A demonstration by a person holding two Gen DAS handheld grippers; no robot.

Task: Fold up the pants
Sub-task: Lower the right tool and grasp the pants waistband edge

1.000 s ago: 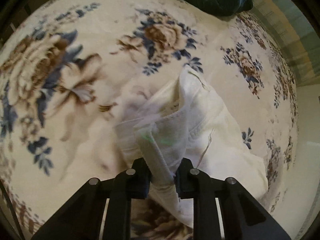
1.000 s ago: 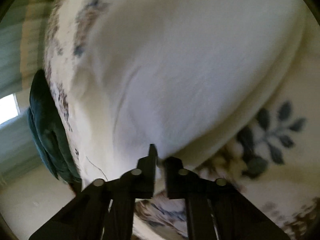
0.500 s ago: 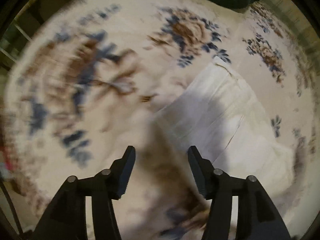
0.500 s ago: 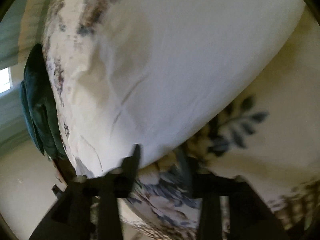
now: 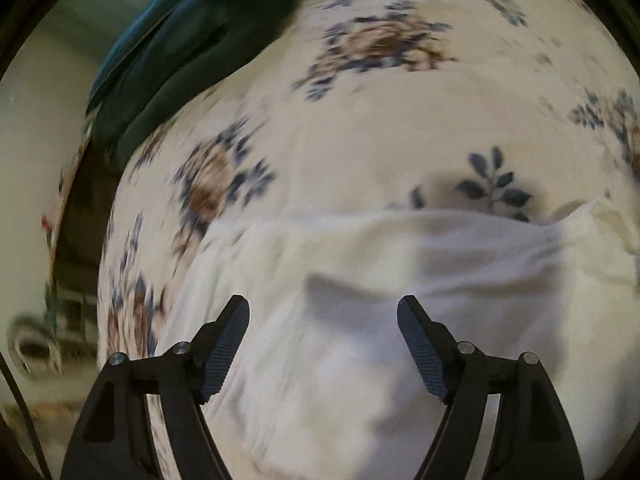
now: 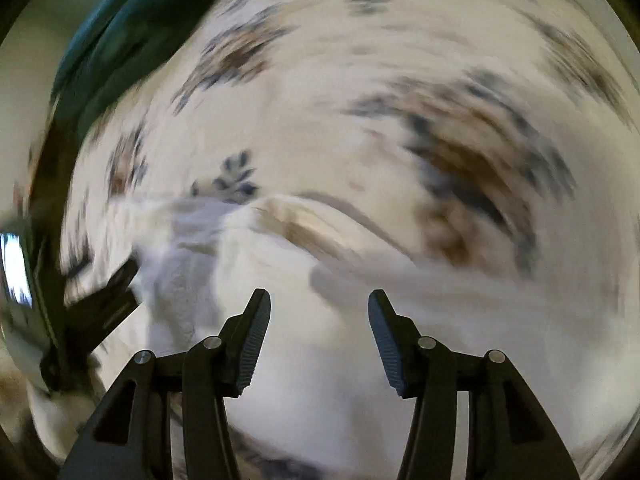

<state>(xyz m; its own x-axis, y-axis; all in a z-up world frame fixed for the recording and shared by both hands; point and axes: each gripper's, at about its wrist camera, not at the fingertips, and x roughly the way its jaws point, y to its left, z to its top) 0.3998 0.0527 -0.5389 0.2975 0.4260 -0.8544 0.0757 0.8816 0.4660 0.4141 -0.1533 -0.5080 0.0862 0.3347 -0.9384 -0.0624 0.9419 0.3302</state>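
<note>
The white pants [image 5: 400, 248] lie in a folded heap on the floral bedspread [image 5: 360, 140], their far edge running across the left wrist view. My left gripper [image 5: 322, 302] hovers over them pointing steeply down, its jaws opening with nothing between them. In the blurred right wrist view my right gripper [image 6: 318, 294] is open above the same pants [image 6: 480, 312] and also holds nothing. At that view's left edge, one black finger [image 6: 116, 292] of the left gripper shows over the cloth.
A dark teal blanket [image 5: 180, 40] is bunched at the far left of the bed, also seen as the teal blanket [image 6: 120, 32] in the right wrist view. The bed's edge drops off at the left [image 5: 80, 220], with dim room clutter beyond it.
Both grippers let go of the pants and opened. Each rolled and swung across, so the views turned. The pants now lie loose beneath them on the bedspread.
</note>
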